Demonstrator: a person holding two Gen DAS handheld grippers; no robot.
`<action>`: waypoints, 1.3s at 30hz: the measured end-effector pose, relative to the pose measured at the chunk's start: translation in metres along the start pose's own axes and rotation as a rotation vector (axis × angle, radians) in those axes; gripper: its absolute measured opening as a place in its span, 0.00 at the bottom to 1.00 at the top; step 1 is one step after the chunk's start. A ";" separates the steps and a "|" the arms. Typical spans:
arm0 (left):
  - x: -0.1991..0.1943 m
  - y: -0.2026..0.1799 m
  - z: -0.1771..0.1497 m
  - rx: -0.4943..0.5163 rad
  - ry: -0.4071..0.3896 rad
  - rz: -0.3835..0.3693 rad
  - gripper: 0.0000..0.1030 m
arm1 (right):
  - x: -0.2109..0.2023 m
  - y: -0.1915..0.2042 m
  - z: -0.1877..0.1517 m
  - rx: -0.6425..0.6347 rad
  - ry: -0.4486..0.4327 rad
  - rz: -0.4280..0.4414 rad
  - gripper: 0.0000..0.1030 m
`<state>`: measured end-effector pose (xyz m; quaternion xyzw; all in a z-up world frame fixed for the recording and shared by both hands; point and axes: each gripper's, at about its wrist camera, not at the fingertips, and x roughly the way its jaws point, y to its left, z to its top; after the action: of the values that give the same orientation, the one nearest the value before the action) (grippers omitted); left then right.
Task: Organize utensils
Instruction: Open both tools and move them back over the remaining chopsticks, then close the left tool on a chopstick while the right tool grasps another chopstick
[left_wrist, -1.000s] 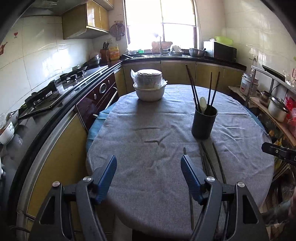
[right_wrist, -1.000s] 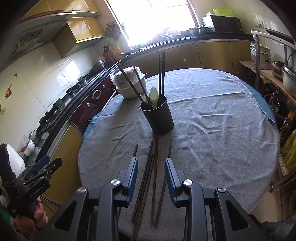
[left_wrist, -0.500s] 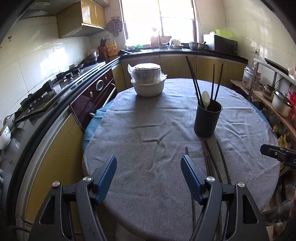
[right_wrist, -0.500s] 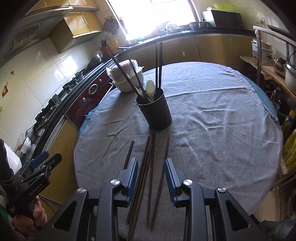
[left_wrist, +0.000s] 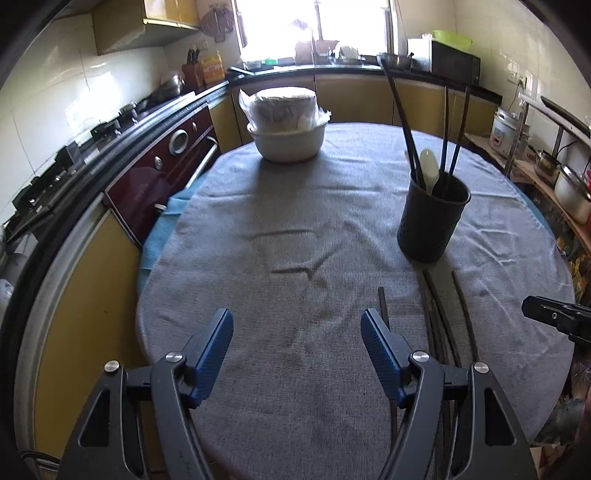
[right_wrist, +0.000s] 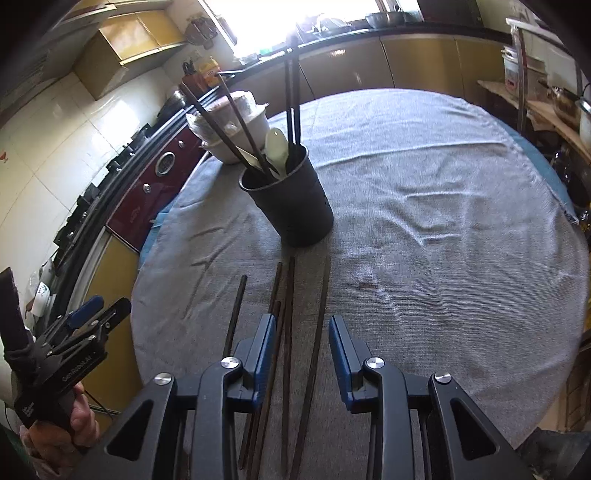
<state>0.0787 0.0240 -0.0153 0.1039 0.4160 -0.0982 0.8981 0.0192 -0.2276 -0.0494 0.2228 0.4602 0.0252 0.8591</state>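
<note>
A black utensil holder (right_wrist: 291, 199) stands on the grey-clothed round table (right_wrist: 443, 221), with several dark chopsticks and a white spoon (right_wrist: 277, 147) upright in it. Several loose dark chopsticks (right_wrist: 289, 295) lie side by side on the cloth in front of the holder. My right gripper (right_wrist: 303, 338) hovers above their near ends, open, with nothing pinched; two chopsticks run under the gap. My left gripper (left_wrist: 297, 334) is wide open over bare cloth, left of the chopsticks (left_wrist: 439, 306) and the holder (left_wrist: 432, 218). One lone chopstick (left_wrist: 382, 302) lies beside its right finger.
A white bowl with a wrapped stack in it (left_wrist: 288, 136) sits at the table's far side. Counter, stove and oven (left_wrist: 173, 158) run along the left. Shelves with pots (left_wrist: 569, 188) stand at the right. A hand holds the left gripper (right_wrist: 85, 325).
Both grippers have moved forward and down toward the table; the holder and the loose chopsticks now look nearer and larger. Neither gripper's opening has changed.
</note>
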 end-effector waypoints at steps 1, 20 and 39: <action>0.005 -0.001 0.000 0.003 0.012 -0.005 0.70 | 0.004 -0.002 0.001 0.009 0.007 0.003 0.31; 0.075 -0.018 -0.001 -0.039 0.222 -0.154 0.70 | 0.077 -0.001 0.027 0.014 0.101 -0.085 0.31; 0.111 -0.036 0.007 -0.072 0.326 -0.170 0.70 | 0.114 0.006 0.025 0.015 0.197 -0.170 0.23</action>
<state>0.1452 -0.0225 -0.0998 0.0504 0.5665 -0.1407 0.8104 0.1063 -0.2033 -0.1241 0.1861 0.5596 -0.0293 0.8071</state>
